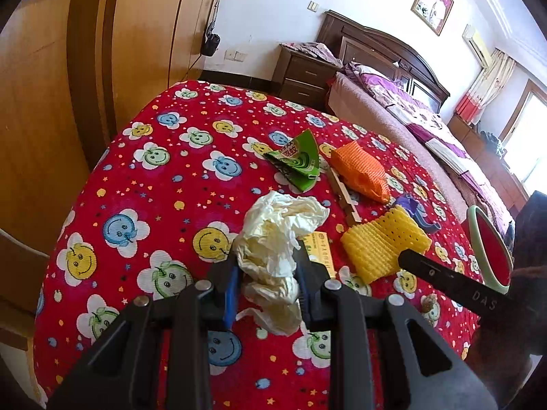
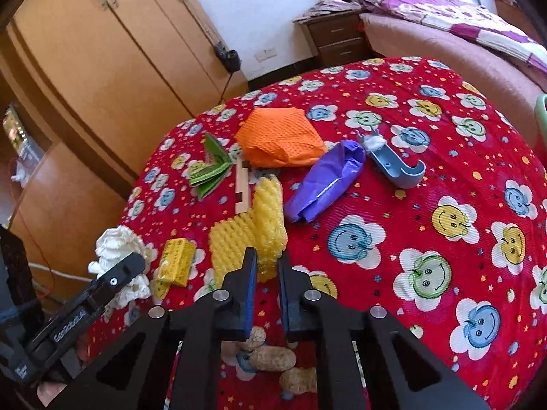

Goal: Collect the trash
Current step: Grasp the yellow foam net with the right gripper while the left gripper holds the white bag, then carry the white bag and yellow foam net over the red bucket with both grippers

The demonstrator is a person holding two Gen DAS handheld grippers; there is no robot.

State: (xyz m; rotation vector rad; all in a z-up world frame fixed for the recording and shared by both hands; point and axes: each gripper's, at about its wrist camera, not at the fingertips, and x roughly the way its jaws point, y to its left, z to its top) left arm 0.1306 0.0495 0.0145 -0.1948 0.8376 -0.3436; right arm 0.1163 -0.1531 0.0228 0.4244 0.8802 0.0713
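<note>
My left gripper (image 1: 268, 256) is shut on a crumpled white tissue (image 1: 277, 235), which also shows in the right wrist view (image 2: 116, 242). My right gripper (image 2: 266, 256) is closed around the near end of a yellow foam net (image 2: 253, 229) on the red smiley cloth (image 2: 427, 225); the net also shows in the left wrist view (image 1: 383, 246). Other trash on the cloth: an orange foam net (image 2: 278, 138), a purple bag (image 2: 324, 181), a green wrapper (image 2: 208, 171), a small yellow box (image 2: 176, 261), a wooden piece (image 2: 241, 186) and a blue plastic hook (image 2: 396, 167).
A green-rimmed red bin (image 1: 489, 249) stands at the table's right edge. Peanuts (image 2: 273, 358) lie below my right gripper. A wooden wardrobe (image 1: 51, 102) is on the left, a bed (image 1: 427, 130) and a nightstand (image 1: 304, 75) behind the table.
</note>
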